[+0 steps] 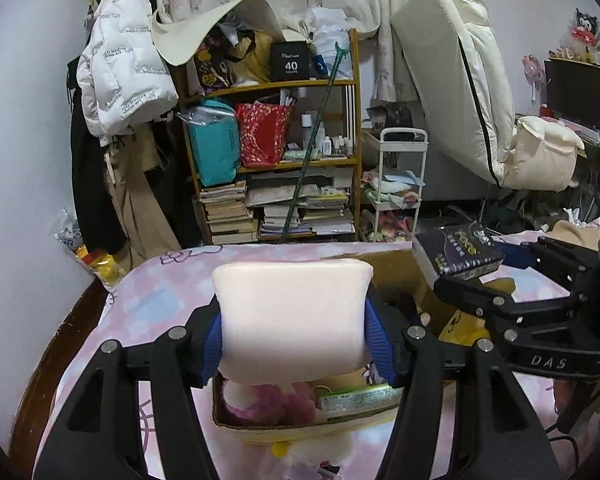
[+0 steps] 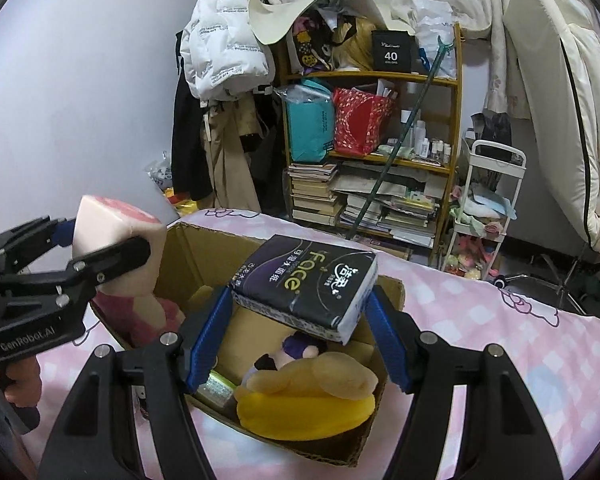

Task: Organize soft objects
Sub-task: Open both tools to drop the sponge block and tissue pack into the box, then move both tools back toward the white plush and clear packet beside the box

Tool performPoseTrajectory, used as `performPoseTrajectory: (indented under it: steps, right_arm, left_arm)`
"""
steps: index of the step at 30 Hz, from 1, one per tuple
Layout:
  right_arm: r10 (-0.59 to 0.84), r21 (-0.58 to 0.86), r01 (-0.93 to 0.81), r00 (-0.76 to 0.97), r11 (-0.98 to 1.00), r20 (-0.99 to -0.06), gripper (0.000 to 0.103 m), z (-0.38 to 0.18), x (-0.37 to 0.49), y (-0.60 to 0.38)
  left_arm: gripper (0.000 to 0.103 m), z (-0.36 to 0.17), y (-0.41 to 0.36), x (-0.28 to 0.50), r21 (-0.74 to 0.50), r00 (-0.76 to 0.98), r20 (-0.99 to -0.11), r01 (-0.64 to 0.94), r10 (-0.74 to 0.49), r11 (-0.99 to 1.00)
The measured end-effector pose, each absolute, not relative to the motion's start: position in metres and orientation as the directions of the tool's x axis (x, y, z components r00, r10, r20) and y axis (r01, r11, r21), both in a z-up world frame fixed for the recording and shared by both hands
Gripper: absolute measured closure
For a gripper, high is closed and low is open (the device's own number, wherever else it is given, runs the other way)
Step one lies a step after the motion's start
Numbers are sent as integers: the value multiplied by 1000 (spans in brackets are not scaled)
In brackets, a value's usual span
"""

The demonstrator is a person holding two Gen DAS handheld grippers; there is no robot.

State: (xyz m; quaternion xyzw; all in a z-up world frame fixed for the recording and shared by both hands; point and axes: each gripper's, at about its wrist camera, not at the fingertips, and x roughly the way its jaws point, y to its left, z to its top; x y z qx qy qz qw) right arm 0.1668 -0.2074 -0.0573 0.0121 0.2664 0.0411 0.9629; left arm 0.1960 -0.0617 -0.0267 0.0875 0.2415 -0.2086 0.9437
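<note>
My left gripper (image 1: 294, 320) is shut on a cream foam cushion (image 1: 292, 304), its blue pads pressing both sides. In the right wrist view the left gripper (image 2: 104, 236) holds that cushion (image 2: 112, 232) above the left end of an open cardboard box (image 2: 204, 248). My right gripper (image 2: 300, 300) is shut on a dark purple tissue pack (image 2: 304, 276), tilted over the box's middle. From the left wrist, the right gripper (image 1: 472, 264) and the pack (image 1: 456, 252) sit at the right. Inside the box lie a yellow cushion (image 2: 304, 412), a tan plush (image 2: 312, 376) and a pink plush (image 2: 140, 320).
The box stands on a bed with a pink patterned sheet (image 2: 480, 320). A shiny green packet (image 1: 360, 400) lies in the box. Beyond the bed are a crowded bookshelf (image 2: 372, 160), a white trolley (image 2: 488, 208) and a leaning mattress (image 2: 560, 100). A hand (image 2: 20, 384) grips the left handle.
</note>
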Motion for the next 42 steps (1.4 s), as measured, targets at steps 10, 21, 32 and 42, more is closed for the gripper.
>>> performPoseTrajectory:
  steps: [10,21,32,42]
  right_arm:
    - [97,68,-72,853,995,-513,30,-61,167,-209]
    - [113,113,-62,841,992,-529,29,-63,161,-213]
    - [111,132,-51,855,990,-507,12,-53,149,-216]
    - [103,129,-43,859,991,-502,1,-45,131,-208]
  left_arm:
    - [35,-29,-64,189,86,806,-493,421,-329,903]
    - [12,-29,-60,183,75,806,-500,406,-318,911]
    - [10,-21,-57,173,87,818,-491,388,-299,918]
    - [10,-21,-37,158,62,796,-553,335,-247,940]
